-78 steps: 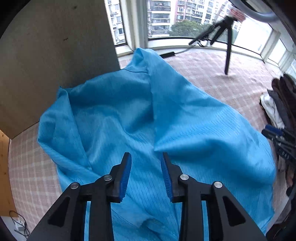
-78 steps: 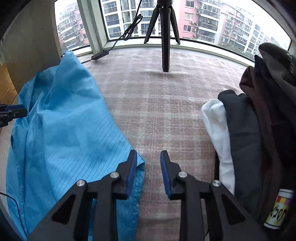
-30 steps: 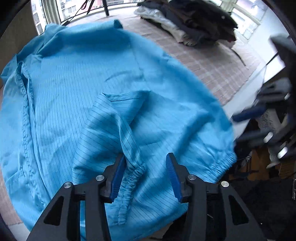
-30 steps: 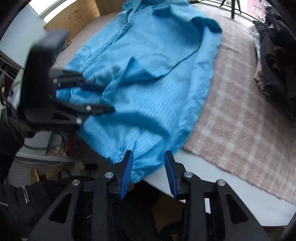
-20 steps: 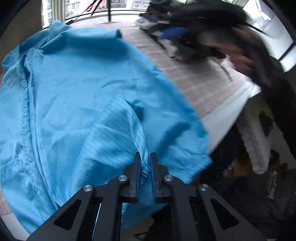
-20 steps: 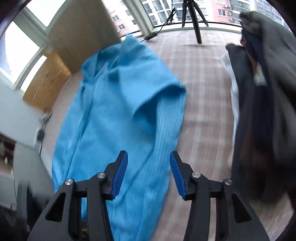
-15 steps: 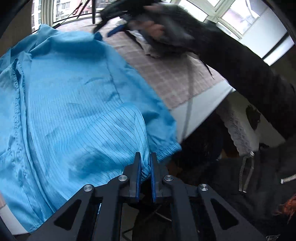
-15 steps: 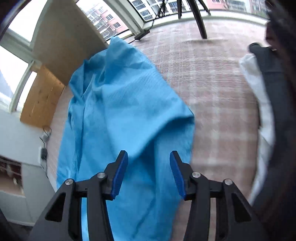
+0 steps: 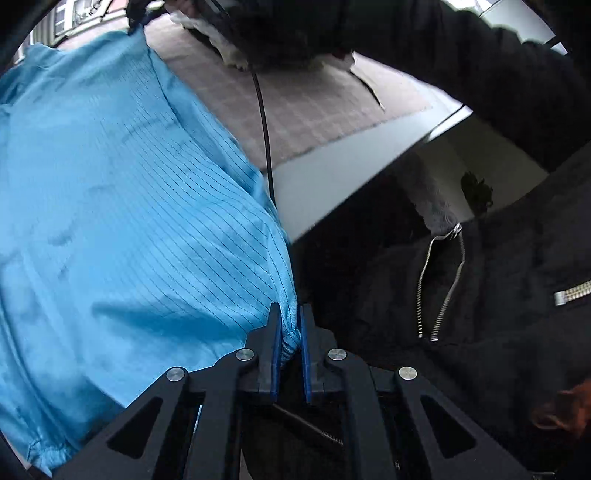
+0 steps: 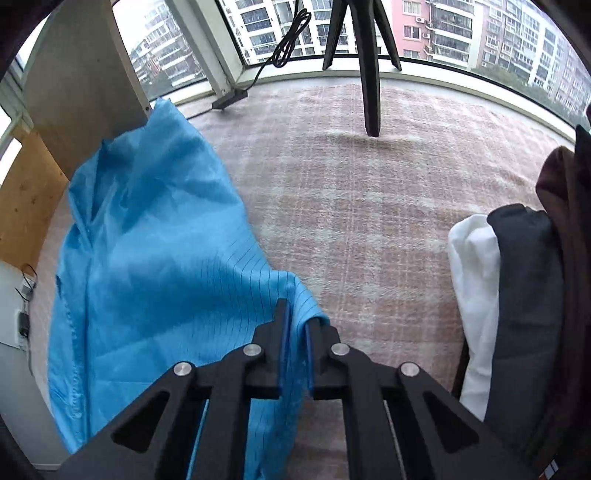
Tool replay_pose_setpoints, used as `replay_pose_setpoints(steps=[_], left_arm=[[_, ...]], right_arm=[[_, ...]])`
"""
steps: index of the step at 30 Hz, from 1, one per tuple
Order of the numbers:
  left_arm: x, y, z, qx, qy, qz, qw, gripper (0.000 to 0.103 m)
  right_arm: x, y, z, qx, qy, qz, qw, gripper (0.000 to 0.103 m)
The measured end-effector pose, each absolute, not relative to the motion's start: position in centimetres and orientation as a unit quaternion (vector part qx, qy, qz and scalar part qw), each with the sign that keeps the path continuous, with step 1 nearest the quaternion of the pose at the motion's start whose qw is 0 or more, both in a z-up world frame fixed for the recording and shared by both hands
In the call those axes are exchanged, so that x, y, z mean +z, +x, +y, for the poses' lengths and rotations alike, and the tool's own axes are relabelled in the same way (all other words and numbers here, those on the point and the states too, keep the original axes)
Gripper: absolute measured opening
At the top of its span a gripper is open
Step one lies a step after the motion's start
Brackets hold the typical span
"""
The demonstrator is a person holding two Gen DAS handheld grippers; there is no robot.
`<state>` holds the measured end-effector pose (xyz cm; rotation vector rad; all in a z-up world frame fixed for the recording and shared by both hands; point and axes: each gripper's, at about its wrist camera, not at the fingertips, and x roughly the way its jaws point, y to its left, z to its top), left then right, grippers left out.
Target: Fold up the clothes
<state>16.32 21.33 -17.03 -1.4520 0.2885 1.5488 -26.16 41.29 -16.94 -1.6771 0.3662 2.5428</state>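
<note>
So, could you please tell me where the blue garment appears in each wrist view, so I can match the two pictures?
Left wrist: blue garment fills the left half, its edge pinched in the left claw.
Right wrist: lower left, a corner pinched in the right claw.
Shared landmark: the pink checked cloth under it.

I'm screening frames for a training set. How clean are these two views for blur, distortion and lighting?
Left wrist: blue garment soft with motion smear, dark clothing underexposed, fisheye bending the table edge. Right wrist: sharper, flat daylight from the windows, curved sill, black corners.
</note>
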Motion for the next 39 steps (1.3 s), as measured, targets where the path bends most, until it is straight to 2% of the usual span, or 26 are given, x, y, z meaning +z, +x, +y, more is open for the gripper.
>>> replay_pose_setpoints(steps=[4, 7, 9, 16, 19, 21, 22, 26, 30, 35, 39], left_arm=[[-16.9, 16.1, 21.8, 0.632, -0.593, 0.107, 0.488, 0.008], [-14.7, 16.1, 21.3, 0.64, -0.569, 0.086, 0.508, 0.008], [-14.2, 16.3, 21.4, 0.641, -0.56, 0.077, 0.519, 0.009], [-17.0, 16.1, 21.2, 0.634, -0.593, 0.077, 0.49, 0.011], [-17.8, 16.3, 21.8, 0.628, -0.606, 0.093, 0.479, 0.015], [-17.2, 17.0, 22.2, 0.63, -0.597, 0.098, 0.487, 0.022], [-16.6, 17.3, 22.1, 0.631, -0.591, 0.095, 0.494, 0.028], [-14.3, 18.3, 19.8, 0.655, -0.571, 0.08, 0.489, 0.033], [-13.6, 18.6, 14.6, 0.688, -0.571, 0.046, 0.445, 0.034], [-14.4, 18.6, 10.7, 0.716, -0.577, 0.015, 0.393, 0.034], [-14.5, 18.3, 10.3, 0.726, -0.571, 0.027, 0.383, 0.034]], right_arm=[[-17.5, -25.8, 40.5, 0.829, -0.553, 0.063, 0.05, 0.007], [-16.3, -25.2, 41.6, 0.843, -0.525, 0.099, 0.06, 0.006], [-16.6, -25.5, 41.8, 0.838, -0.534, 0.093, 0.065, 0.005], [-17.6, -25.6, 40.9, 0.817, -0.57, 0.043, 0.072, 0.008], [-16.9, -24.8, 40.6, 0.811, -0.577, 0.023, 0.092, 0.022], [-15.7, -23.7, 40.3, 0.816, -0.569, 0.015, 0.103, 0.037], [-15.1, -23.1, 40.1, 0.818, -0.566, 0.014, 0.103, 0.038], [-12.0, -18.9, 39.1, 0.835, -0.543, 0.009, 0.091, 0.038], [-10.5, -12.0, 36.0, 0.855, -0.519, 0.018, -0.001, 0.038], [-14.7, -6.4, 30.8, 0.826, -0.559, -0.017, -0.07, 0.038], [-18.0, -4.7, 30.3, 0.802, -0.594, -0.058, -0.026, 0.038]])
